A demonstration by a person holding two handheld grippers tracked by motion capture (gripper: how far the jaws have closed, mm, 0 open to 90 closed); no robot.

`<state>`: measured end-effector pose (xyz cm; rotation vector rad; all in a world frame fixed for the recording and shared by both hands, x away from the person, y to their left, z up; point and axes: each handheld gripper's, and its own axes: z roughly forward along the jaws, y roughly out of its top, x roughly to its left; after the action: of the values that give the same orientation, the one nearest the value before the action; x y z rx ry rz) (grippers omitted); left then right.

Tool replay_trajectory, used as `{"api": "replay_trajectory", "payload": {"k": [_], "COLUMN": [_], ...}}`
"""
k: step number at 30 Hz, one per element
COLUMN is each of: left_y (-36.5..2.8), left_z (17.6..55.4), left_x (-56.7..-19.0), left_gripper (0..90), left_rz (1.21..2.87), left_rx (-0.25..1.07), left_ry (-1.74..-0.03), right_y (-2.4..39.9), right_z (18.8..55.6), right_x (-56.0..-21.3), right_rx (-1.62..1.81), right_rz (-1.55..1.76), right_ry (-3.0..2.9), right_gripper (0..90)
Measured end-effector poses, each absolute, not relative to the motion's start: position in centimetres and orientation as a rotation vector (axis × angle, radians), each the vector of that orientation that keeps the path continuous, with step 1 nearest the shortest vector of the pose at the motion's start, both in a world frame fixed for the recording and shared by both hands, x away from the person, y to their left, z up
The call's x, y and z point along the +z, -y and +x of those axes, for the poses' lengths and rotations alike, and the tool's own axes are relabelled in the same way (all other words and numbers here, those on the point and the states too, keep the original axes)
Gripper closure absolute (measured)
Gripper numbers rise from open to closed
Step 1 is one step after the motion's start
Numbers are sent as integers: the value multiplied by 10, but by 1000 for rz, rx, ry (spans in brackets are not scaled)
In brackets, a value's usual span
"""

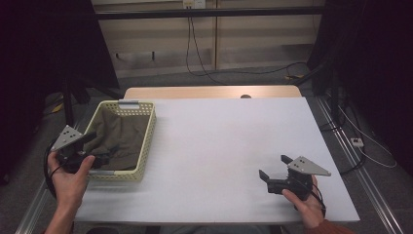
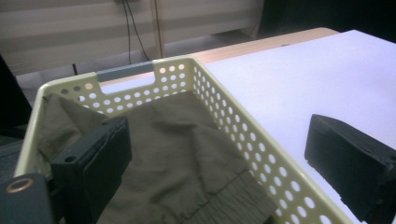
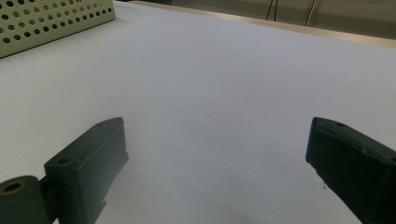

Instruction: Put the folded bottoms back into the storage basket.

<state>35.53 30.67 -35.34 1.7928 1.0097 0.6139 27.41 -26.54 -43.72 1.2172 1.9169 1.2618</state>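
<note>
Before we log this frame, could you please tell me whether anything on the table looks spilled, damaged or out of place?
Nothing stands out. The olive cloth lies crumpled inside the basket, with no part visibly over the rim. The table shows no spill. Both claws, left and right, are open and hold nothing.

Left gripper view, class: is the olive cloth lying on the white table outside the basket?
No, the olive cloth lies crumpled inside the perforated basket, which stands on the white table.
</note>
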Motion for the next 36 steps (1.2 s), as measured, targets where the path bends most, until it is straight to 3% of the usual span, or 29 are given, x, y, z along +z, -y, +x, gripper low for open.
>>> {"api": "replay_trajectory", "payload": {"k": [36], "left_y": [-249], "left_z": [329], "left_x": [-368], "left_gripper": [73], "left_rz": [1906], "left_rx": [531], "left_ry": [-877], "right_y": [264], "right_z": [276], "right_x": [-437], "right_rx": [1264], "right_rz": [1211], "right_ry": [-1925], "right_gripper": [53]}}
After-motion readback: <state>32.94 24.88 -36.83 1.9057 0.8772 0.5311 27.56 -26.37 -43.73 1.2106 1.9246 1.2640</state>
